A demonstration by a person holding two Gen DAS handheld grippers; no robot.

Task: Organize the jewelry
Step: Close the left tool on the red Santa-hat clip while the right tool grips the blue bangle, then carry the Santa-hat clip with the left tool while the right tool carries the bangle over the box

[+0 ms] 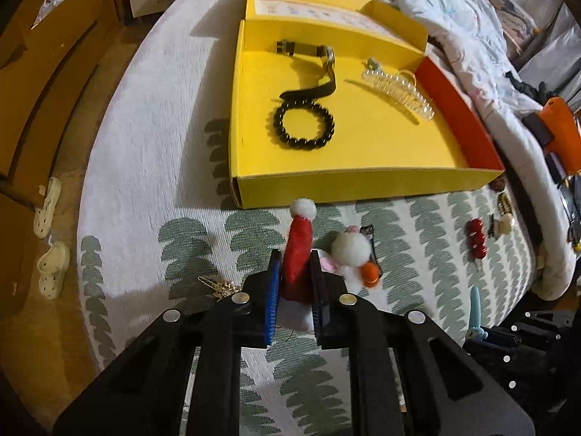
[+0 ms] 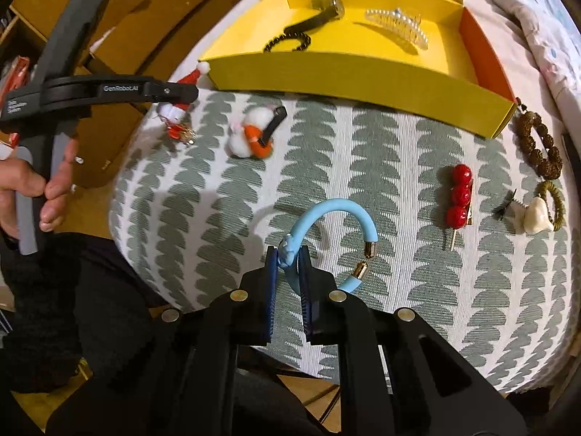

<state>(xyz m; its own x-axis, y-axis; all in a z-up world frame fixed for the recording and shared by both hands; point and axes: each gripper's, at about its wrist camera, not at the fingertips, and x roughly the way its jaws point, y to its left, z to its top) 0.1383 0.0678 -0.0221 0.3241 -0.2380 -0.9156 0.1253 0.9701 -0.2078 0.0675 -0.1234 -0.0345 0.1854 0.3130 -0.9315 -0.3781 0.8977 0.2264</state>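
Up close, the left claw [image 1: 295,267] is nearly closed, pinching a red Santa-hat clip [image 1: 298,254]; the right claw [image 2: 288,267] is clamped just as tight on a blue bangle [image 2: 328,214] — both above the patterned bed [image 2: 363,145]. Farther off, the yellow box [image 1: 363,181] holds a black bead bracelet [image 1: 304,123].

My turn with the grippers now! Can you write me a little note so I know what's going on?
Left hand-held gripper: shut on the red Santa hat clip.
Right hand-held gripper: shut on the blue open bangle.
Done: watch, black bead bracelet and clear claw clip lie in the yellow box.
Left on the bed cover: pompom clip, red berry pin, brown bead bracelet, white-charm hair tie. Box the two held pieces first, probably.
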